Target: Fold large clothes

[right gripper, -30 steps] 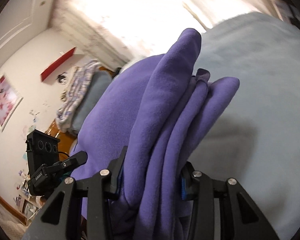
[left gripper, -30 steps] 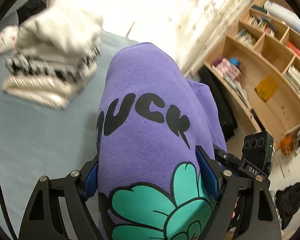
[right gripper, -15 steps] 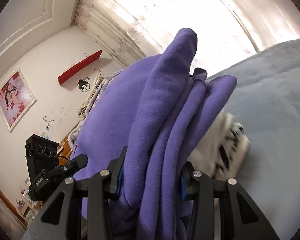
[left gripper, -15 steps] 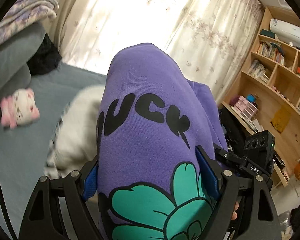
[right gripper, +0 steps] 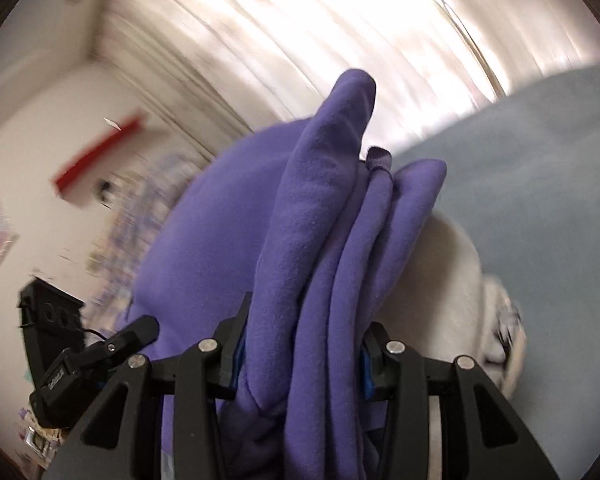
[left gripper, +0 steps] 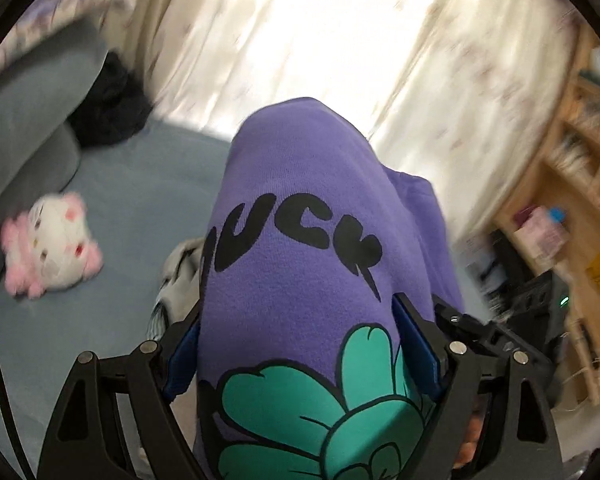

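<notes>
Both-handed, the opening left tool point(left gripper: 296, 344) and clamped right tool point(right gripper: 300, 344) carry the folded purple sweatshirt point(left gripper: 300, 248) above open blue bedding point(left gripper: 132, 208).

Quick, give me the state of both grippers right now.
Left gripper: jaws opening, folded purple sweatshirt between them.
Right gripper: closed on the purple sweatshirt's bunched folds.

Probably a home bedroom: bed point(left gripper: 132, 200), plush toy point(left gripper: 52, 248), curtains point(left gripper: 320, 40), bookshelf point(left gripper: 572, 184).
</notes>
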Available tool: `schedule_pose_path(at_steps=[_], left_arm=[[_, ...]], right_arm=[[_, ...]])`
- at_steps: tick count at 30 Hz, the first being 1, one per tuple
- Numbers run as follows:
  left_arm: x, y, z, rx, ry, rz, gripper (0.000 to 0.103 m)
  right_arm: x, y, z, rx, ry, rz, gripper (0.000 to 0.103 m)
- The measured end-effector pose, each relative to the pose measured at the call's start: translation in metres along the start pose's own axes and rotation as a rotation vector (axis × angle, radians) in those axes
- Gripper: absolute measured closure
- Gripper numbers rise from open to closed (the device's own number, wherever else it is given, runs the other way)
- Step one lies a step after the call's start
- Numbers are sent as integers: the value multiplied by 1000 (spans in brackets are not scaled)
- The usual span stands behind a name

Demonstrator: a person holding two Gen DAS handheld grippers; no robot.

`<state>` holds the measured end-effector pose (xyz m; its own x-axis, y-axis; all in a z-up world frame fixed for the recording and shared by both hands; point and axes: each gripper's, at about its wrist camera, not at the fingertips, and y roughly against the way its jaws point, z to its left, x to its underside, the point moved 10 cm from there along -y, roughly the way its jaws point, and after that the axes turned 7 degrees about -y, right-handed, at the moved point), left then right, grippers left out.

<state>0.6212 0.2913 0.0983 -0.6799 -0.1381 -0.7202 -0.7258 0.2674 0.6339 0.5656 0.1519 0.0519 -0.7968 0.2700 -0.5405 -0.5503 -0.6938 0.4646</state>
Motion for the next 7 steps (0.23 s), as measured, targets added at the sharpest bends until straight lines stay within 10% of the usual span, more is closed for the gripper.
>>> schedule_pose_path(at_steps=[7], left_arm=[[8, -21, 10, -25, 49, -30, 0]], right_arm=[[19, -6, -38, 69, -31, 0, 49]])
